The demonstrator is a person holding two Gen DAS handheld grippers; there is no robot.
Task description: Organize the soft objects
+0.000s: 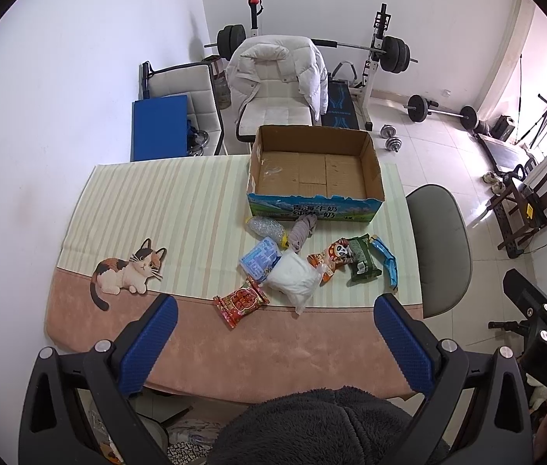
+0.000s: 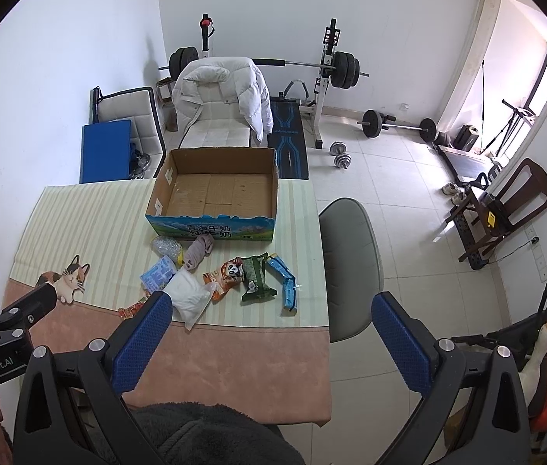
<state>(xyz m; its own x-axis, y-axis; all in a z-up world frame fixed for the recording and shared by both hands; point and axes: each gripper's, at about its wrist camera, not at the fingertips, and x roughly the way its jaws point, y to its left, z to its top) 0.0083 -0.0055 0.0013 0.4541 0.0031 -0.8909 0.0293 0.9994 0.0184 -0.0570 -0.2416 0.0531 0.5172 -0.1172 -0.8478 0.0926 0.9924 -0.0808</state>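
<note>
One bench (image 1: 196,201) carries an open cardboard box (image 1: 314,172), bare inside, with Chinese lettering on its blue front. Snack packets (image 1: 240,302), a white bag (image 1: 293,277) and a grey sock (image 1: 300,232) lie before it. Both tongs, left (image 1: 273,343) and right (image 2: 271,339), gape wide, holding nothing; "GenRobot.AI" marks one.

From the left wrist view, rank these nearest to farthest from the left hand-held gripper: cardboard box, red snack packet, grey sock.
1. Red snack packet, just ahead of the left hand-held gripper, near the pink border.
2. Grey sock, farther up, against the box front.
3. Cardboard box, at the table's far edge.
</note>
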